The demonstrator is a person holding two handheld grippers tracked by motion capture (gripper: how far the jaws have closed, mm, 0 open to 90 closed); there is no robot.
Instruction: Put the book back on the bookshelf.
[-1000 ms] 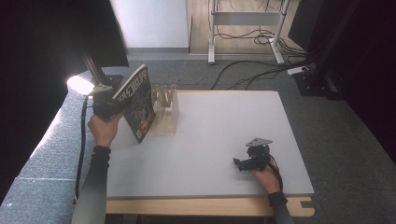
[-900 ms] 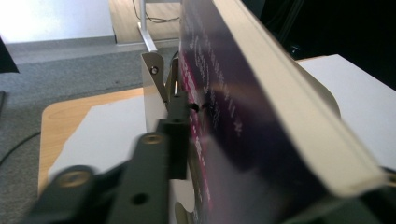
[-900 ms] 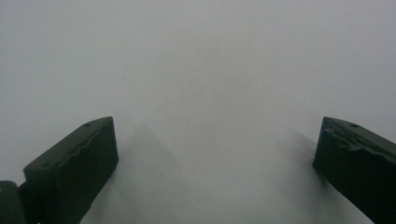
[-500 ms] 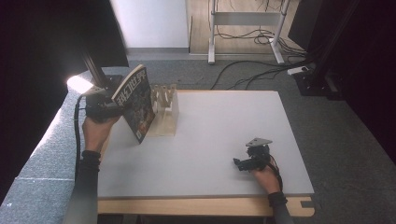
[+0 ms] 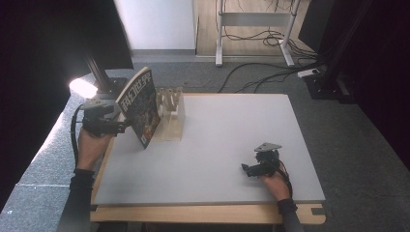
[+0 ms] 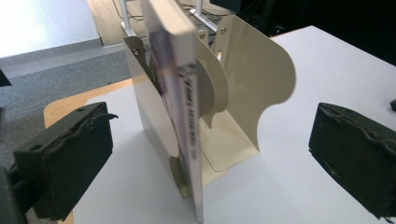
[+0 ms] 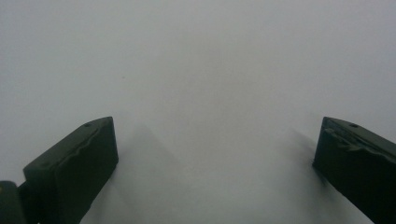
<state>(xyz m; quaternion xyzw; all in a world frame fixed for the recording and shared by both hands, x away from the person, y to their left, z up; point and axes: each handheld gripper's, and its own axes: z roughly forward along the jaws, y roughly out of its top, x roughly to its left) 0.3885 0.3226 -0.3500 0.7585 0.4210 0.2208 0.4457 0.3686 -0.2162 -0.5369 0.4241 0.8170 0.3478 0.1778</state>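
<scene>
White table (image 5: 232, 145): book (image 5: 141, 106) stands upright against the cream rack (image 5: 173, 118), spine facing my left gripper (image 5: 121, 126), jaws just opened wide, book untouched between them. Right gripper (image 5: 247, 169) wide, empty, well apart.

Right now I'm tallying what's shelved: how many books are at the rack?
1: the book stands on edge against the cream rack at the table's far left; the rack's slots may hide others.

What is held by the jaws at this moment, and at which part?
Nothing is held. The left gripper has just opened its jaws off the book, which leans on the cream bookend. The right gripper is open and empty.
</scene>
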